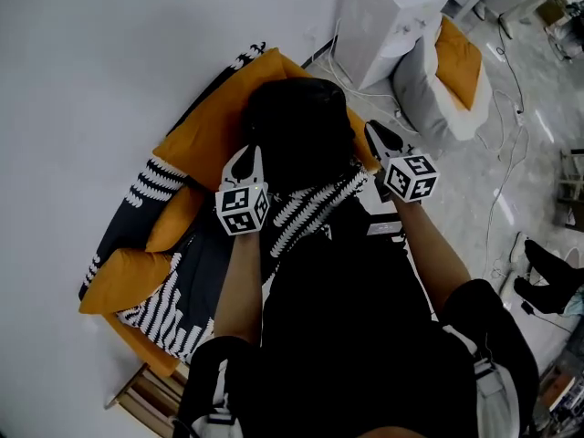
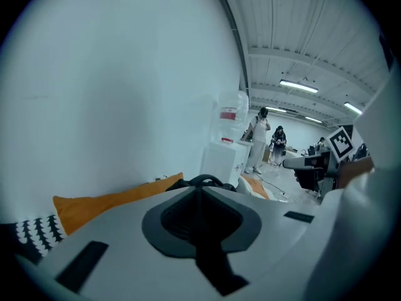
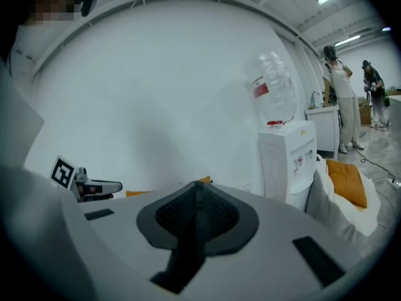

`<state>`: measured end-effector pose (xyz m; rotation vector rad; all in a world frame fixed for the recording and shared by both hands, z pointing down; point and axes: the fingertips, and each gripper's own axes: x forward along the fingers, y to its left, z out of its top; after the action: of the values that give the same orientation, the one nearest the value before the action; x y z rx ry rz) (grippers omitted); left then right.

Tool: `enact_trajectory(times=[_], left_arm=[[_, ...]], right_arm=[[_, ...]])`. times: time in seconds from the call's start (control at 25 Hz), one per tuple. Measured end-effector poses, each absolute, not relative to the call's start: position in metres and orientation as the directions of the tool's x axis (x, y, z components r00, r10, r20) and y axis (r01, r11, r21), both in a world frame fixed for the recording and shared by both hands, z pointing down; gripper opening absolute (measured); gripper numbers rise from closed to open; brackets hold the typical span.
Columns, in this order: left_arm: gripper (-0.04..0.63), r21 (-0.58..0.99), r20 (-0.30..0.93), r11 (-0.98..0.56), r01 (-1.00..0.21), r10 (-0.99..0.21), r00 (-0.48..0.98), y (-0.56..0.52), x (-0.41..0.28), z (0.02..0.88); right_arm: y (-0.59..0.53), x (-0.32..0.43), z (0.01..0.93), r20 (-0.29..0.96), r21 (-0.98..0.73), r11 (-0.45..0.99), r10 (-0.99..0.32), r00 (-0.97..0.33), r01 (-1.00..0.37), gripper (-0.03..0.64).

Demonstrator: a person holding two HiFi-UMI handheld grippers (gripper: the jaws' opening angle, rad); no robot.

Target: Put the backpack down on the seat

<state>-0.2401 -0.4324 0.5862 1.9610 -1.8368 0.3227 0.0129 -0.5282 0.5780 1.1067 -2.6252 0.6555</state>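
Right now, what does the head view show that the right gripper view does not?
Only the head view: the backpack and striped cushions. Only the right gripper view: two people at far right and the dispenser's bottle. Both: the water dispenser, white beanbag, orange seat, left hand-held gripper and right hand-held gripper, its jaws together and empty.

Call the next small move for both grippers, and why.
Probably pull both back clear: the backpack already sits on the orange seat, and the left gripper and right gripper each have jaws together with nothing between them.
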Motion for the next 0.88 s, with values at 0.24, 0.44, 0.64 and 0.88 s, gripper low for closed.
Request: enact_trajectory(times=[0.24, 0.44, 0.64, 0.88], left_arm=[[0.018, 0.137, 0.324, -0.048, -0.989, -0.942, 0.091, -0.406, -0.236, 0.534], [0.015, 0.125, 0.269, -0.048, -0.991, -0.960, 0.080, -0.382, -0.225, 0.503], [0.015, 0.130, 0.175, -0.047, -0.990, -0.982, 0.070, -0.361, -0.198, 0.469], [0.015, 0.115, 0.164, -0.031, -0.993, -0.985, 0.050, -0.320, -0.151, 0.460]], right_arm=[[-0.495, 0.019, 0.505, 0.231, -0.263, 0.673, -0.652, -0.722, -0.691, 0.032], [-0.472, 0.030, 0.477, 0.187, -0.224, 0.697, -0.656, -0.731, -0.682, 0.032], [-0.448, 0.049, 0.459, 0.137, -0.186, 0.730, -0.643, -0.753, -0.657, 0.032], [-0.399, 0.087, 0.439, 0.032, -0.210, 0.797, -0.573, -0.819, -0.566, 0.032]])
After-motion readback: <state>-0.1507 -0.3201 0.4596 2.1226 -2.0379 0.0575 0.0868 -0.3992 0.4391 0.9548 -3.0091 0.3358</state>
